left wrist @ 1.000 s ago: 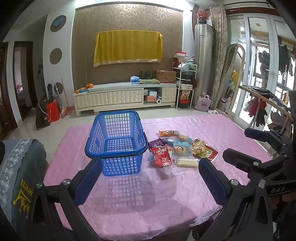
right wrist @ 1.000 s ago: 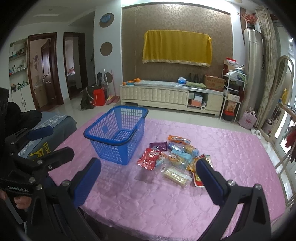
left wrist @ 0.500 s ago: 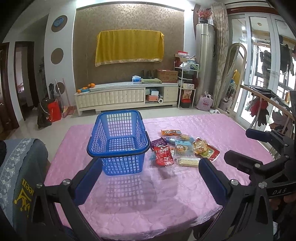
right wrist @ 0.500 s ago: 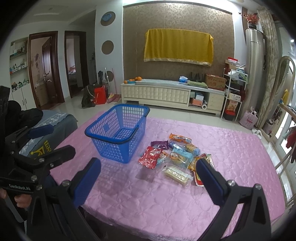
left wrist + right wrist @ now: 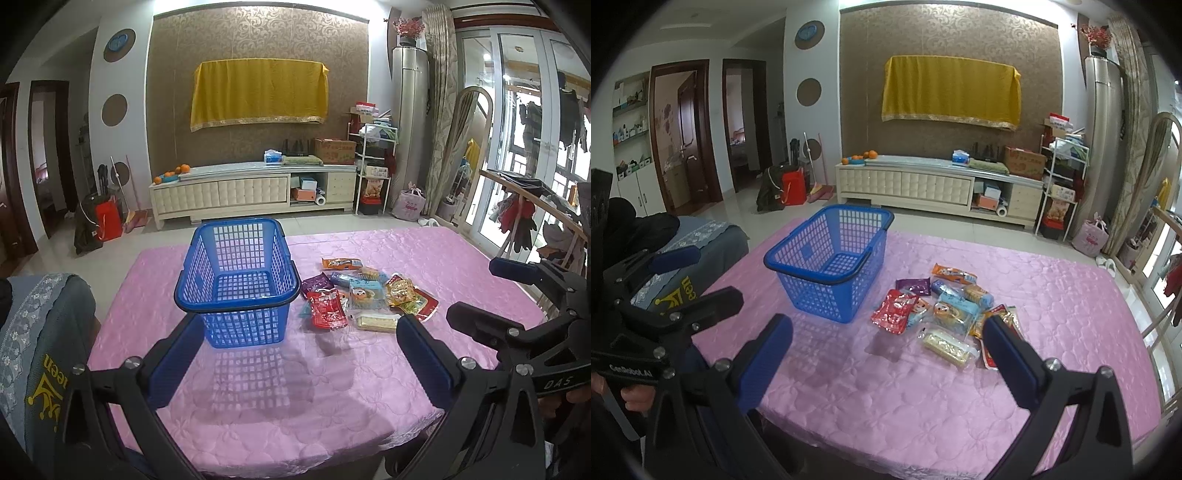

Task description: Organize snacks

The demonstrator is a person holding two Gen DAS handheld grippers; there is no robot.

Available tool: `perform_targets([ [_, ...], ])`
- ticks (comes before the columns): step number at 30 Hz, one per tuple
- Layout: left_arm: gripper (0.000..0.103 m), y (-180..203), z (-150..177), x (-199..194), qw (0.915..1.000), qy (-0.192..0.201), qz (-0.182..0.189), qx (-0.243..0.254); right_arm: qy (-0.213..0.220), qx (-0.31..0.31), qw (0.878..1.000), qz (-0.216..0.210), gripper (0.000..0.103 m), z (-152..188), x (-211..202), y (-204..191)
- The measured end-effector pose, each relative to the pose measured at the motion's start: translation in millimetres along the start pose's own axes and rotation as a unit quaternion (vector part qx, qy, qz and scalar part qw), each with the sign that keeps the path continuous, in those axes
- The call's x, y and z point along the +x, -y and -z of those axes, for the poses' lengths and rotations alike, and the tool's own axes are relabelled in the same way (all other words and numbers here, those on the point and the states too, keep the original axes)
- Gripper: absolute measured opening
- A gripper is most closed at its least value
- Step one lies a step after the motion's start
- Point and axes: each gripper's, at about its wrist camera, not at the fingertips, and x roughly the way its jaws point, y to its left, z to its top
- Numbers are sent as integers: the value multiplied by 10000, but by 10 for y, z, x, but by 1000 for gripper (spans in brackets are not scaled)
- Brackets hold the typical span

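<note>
Both grippers' fingers (image 5: 424,354) spread wide; snacks (image 5: 364,295) beside basket (image 5: 236,280)

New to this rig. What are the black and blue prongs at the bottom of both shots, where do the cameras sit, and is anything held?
There is no robot arm. A person holds one hand-held two-finger gripper in each hand, and a fisheye camera on each looks forward along its fingers. The prongs are those fingers with blue pads. One view shows the left gripper, with the other gripper at its right edge; the other view shows the right gripper. Both are open and hold nothing. Ahead is a table under a pink tablecloth. On it stands an empty blue basket, and beside it lies a pile of snack packets, including a red packet and a pale bar.
</note>
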Motion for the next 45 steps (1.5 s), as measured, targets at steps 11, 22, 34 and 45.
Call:
perform_targets([
  [11, 103, 12, 10, -16, 10000, -38, 26, -38, -36, -14, 10000, -12, 103, 9, 36, 5],
  [22, 103, 0, -14, 0, 10000, -74, 39, -50, -35, -5, 10000, -66, 103, -9, 35, 0],
  [34, 103, 163, -269, 165, 9994, -88, 298, 158, -35, 2, 10000, -78, 103, -156, 53, 202],
  [45, 103, 631, -601, 794, 9945, -408, 660, 706, -253, -337, 9969, 670, 103, -272, 203, 790],
])
